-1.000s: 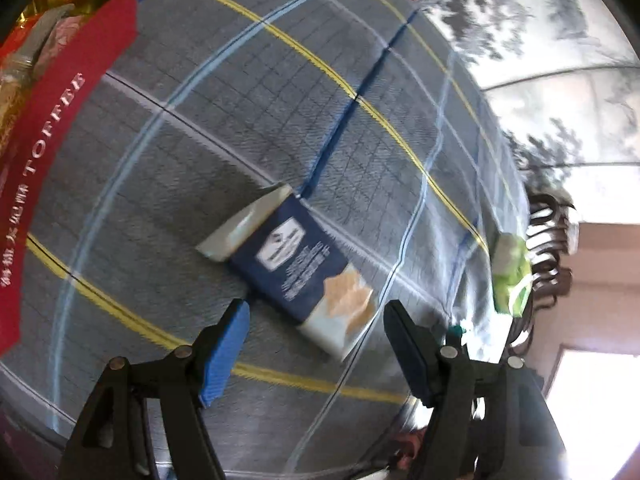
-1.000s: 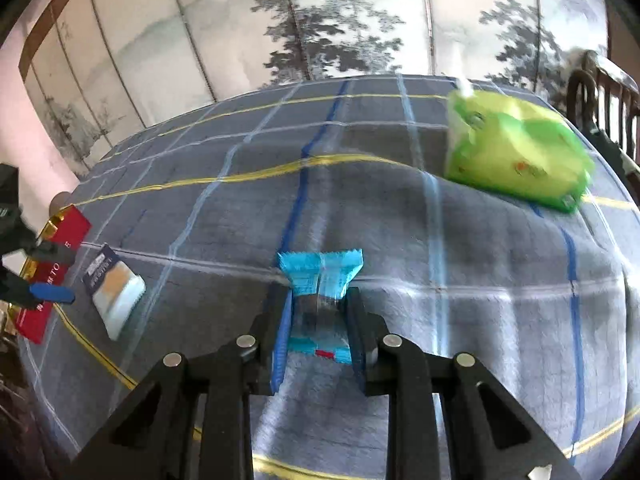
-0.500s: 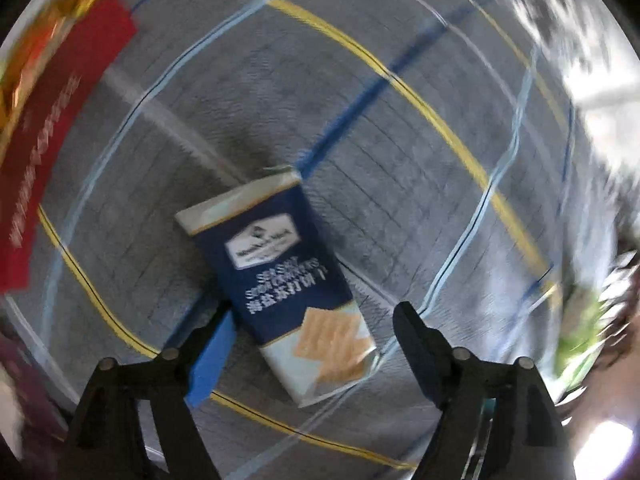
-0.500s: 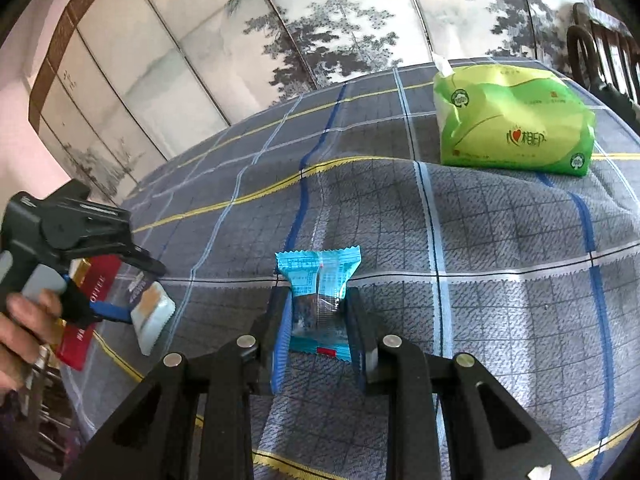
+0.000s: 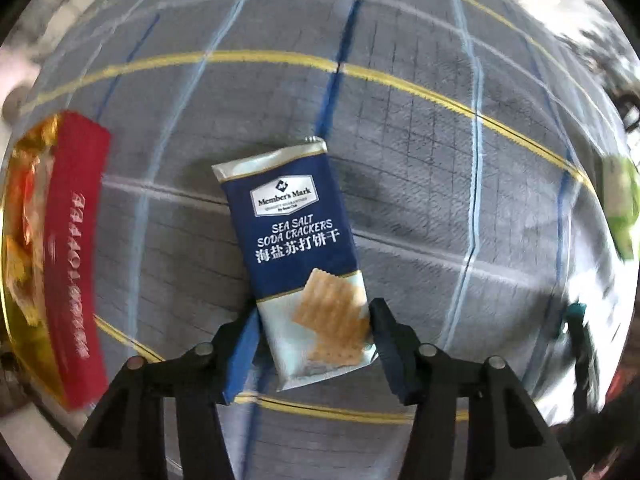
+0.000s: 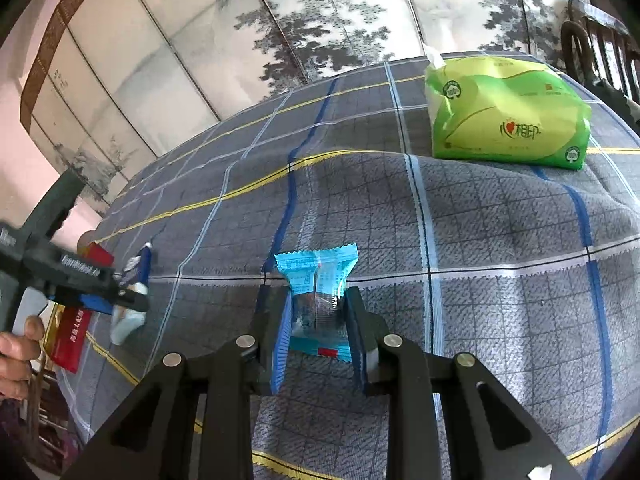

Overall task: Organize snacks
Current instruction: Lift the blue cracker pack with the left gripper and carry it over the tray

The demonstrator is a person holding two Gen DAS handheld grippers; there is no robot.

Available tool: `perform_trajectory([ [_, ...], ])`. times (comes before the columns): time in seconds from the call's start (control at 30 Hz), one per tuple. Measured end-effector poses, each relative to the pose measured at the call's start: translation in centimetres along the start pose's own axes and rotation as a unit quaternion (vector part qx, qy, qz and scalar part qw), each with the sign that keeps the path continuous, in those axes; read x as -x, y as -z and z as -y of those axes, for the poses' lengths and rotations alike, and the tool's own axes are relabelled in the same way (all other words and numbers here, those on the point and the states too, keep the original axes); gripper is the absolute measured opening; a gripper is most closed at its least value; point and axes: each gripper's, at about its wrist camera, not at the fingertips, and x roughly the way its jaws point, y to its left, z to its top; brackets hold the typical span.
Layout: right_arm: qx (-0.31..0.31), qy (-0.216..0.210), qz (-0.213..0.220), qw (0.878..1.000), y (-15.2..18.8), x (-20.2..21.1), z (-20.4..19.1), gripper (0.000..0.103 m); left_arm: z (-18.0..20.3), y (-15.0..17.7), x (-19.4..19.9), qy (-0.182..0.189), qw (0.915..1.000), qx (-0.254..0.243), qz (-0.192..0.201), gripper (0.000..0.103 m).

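A navy and white pack of sea salt soda crackers lies on the plaid tablecloth. My left gripper has its jaws on both sides of the pack's near end, the pads touching or nearly touching it. In the right wrist view the crackers and the left gripper show at far left. My right gripper is shut on a small blue snack packet, held just above the cloth.
A red toffee box with gold-wrapped sweets sits at the table's left edge, also seen in the right wrist view. A green tissue pack lies at the far right. A painted screen stands behind the table.
My left gripper has moved in over the cracker pack and narrowed around its near end. My right gripper has kept hold of the blue packet and swung slightly.
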Motion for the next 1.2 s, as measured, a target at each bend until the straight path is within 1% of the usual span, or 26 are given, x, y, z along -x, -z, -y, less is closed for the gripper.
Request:
perform_trajectory([
  [0.03, 0.001, 0.001, 0.0, 1.0, 0.0, 0.0, 0.0, 0.024, -0.7, 0.5, 0.3, 0.018, 0.9997, -0.018, 0.002, 0.055],
  [0.07, 0.001, 0.002, 0.0, 1.0, 0.0, 0.0, -0.1, 0.024, -1.4, 1.1, 0.7, 0.023, 0.9991, -0.034, 0.008, 0.055],
  [0.17, 0.004, 0.007, -0.001, 1.0, 0.0, -0.1, -0.2, 0.023, -3.0, 2.9, 1.5, 0.021, 0.9966, -0.071, 0.035, 0.053],
  [0.23, 0.006, 0.01, -0.001, 1.0, 0.0, 0.0, -0.2, 0.023, -3.8, 4.2, 1.9, 0.004, 0.9943, -0.089, 0.059, 0.053],
  [0.27, 0.007, 0.012, -0.002, 1.0, 0.0, 0.0, -0.3, 0.023, -4.3, 4.8, 2.1, 0.003, 0.9931, -0.093, 0.071, 0.053],
  [0.43, 0.021, 0.031, -0.003, 0.999, 0.0, -0.2, -0.8, 0.024, -5.9, 6.6, 2.4, 0.002, 0.9892, -0.103, 0.104, 0.052],
  [0.53, 0.026, 0.039, -0.004, 0.999, 0.0, -0.2, -1.0, 0.024, -7.1, 7.7, 1.8, 0.011, 0.9892, -0.104, 0.103, 0.052],
  [0.57, 0.025, 0.041, -0.003, 0.999, 0.0, -0.2, -1.0, 0.024, -7.4, 8.3, 1.0, 0.009, 0.989, -0.104, 0.105, 0.052],
  [0.63, 0.023, 0.046, -0.002, 0.999, 0.0, -0.2, -1.1, 0.024, -7.9, 8.7, 0.9, -0.002, 0.9884, -0.096, 0.117, 0.052],
  [0.67, 0.02, 0.047, -0.001, 0.999, 0.0, -0.2, -1.1, 0.024, -6.9, 8.4, 0.5, -0.001, 0.9885, -0.095, 0.118, 0.052],
  [0.73, 0.015, 0.047, 0.0, 0.999, 0.1, -0.1, -1.0, 0.024, -7.2, 7.7, 0.2, -0.004, 0.9893, -0.087, 0.117, 0.052],
  [0.83, 0.02, 0.057, 0.0, 0.998, 0.1, -0.2, -1.3, 0.024, -6.8, 6.9, -0.2, -0.012, 0.9895, -0.089, 0.113, 0.053],
  [0.93, 0.021, 0.058, 0.0, 0.998, 0.1, -0.2, -1.4, 0.024, -6.5, 6.3, -0.5, -0.003, 0.9891, -0.082, 0.122, 0.054],
  [0.97, 0.022, 0.059, 0.0, 0.998, 0.1, -0.2, -1.5, 0.024, -6.1, 6.1, -0.8, 0.001, 0.9888, -0.08, 0.126, 0.051],
  [1.0, 0.023, 0.061, -0.001, 0.998, 0.1, -0.3, -1.6, 0.024, -6.0, 6.1, -0.9, 0.006, 0.9884, -0.077, 0.131, 0.051],
  [1.03, 0.025, 0.062, -0.001, 0.998, 0.1, -0.3, -1.5, 0.024, -6.0, 6.2, -0.9, 0.003, 0.9875, -0.078, 0.137, 0.051],
  [1.07, 0.027, 0.065, -0.001, 0.998, 0.1, -0.3, -1.6, 0.024, -4.9, 5.7, -1.4, -0.001, 0.9865, -0.081, 0.142, 0.05],
  [1.13, 0.029, 0.068, -0.002, 0.997, 0.1, -0.3, -1.7, 0.024, -4.3, 6.6, -1.1, -0.026, 0.9821, -0.096, 0.16, 0.05],
  [1.17, 0.03, 0.069, -0.002, 0.997, 0.1, -0.3, -1.8, 0.024, -4.1, 7.3, -0.7, -0.032, 0.9791, -0.101, 0.173, 0.05],
  [1.2, 0.03, 0.069, -0.002, 0.997, 0.1, -0.3, -1.8, 0.024, -3.9, 7.8, -0.3, -0.03, 0.9772, -0.103, 0.183, 0.05],
])
